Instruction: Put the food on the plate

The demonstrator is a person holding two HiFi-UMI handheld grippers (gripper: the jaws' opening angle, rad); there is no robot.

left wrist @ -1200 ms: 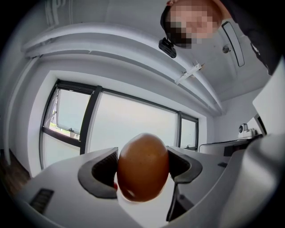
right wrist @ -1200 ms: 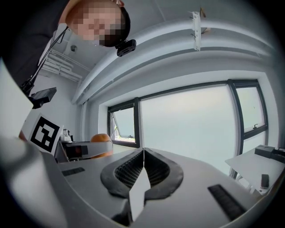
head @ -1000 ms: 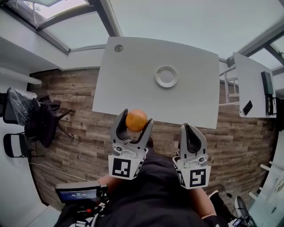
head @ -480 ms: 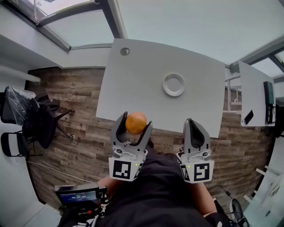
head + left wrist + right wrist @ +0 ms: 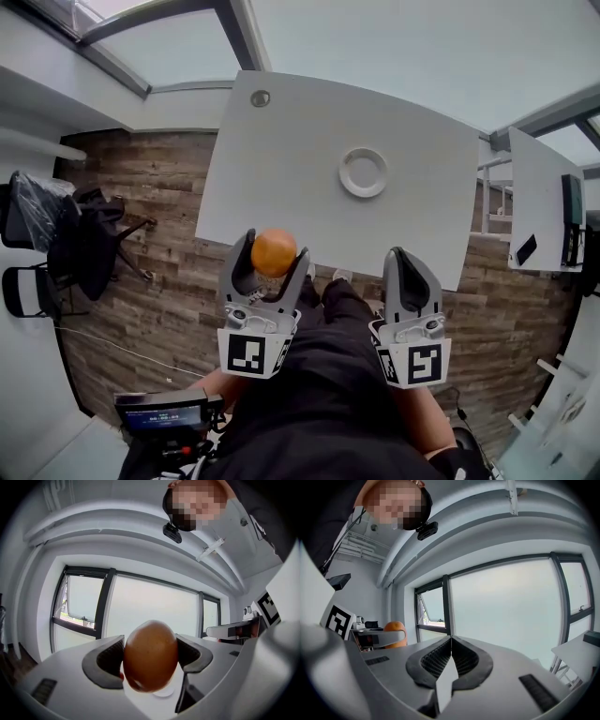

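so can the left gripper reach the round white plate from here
Probably yes: the left gripper, shut on the orange-brown rounded food, has only bare white tabletop between it and the round white plate.

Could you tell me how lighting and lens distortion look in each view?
Head view: even daylight, the table edges bowed. Left gripper view: fisheye, dark corners, the food sharp against a washed-out window. Right gripper view: same fisheye, window glare.
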